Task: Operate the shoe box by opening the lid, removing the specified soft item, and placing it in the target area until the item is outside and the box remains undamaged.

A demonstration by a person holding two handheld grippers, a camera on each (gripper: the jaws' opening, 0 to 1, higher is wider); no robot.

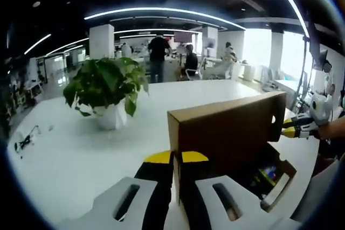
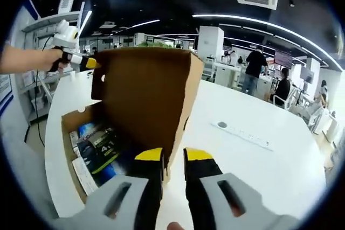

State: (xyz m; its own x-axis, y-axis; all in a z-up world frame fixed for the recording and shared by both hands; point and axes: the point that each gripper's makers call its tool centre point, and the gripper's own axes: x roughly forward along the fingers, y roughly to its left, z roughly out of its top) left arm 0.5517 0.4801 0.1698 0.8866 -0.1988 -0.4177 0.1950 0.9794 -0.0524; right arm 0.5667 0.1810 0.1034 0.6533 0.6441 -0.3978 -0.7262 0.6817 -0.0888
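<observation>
1. The brown cardboard shoe box [image 1: 253, 160] sits on a white table [image 1: 81, 154], its hinged lid [image 1: 226, 133] raised upright.
2. In the left gripper view, the left gripper [image 1: 177, 161] has its yellow-tipped black jaws drawn close on either side of one end edge of the upright lid, pinching it.
3. In the right gripper view, the right gripper [image 2: 173, 157] does the same at the opposite end of the lid [image 2: 145, 95]: its yellow-tipped jaws sit either side of the cardboard edge, clamped on it.
4. Each gripper also appears in the other's view beyond the far end of the lid, held in a person's hand [image 2: 51, 57]: the right one at [image 1: 302, 125], the left one at [image 2: 75, 60].
5. Inside the open box [image 2: 73, 149] lies a dark item with blue, green and white printing [image 2: 97, 149]; the digits "41" seem to be printed on it, the rest is too small to read. Whether it is the soft item cannot be told.
6. A green leafy plant in a white pot [image 1: 108, 92] stands on the table, well apart from the box.
7. A white power strip [image 2: 242, 133] lies on the table [image 2: 259, 165].
8. People [image 1: 158, 55] stand and sit at desks in the background.
</observation>
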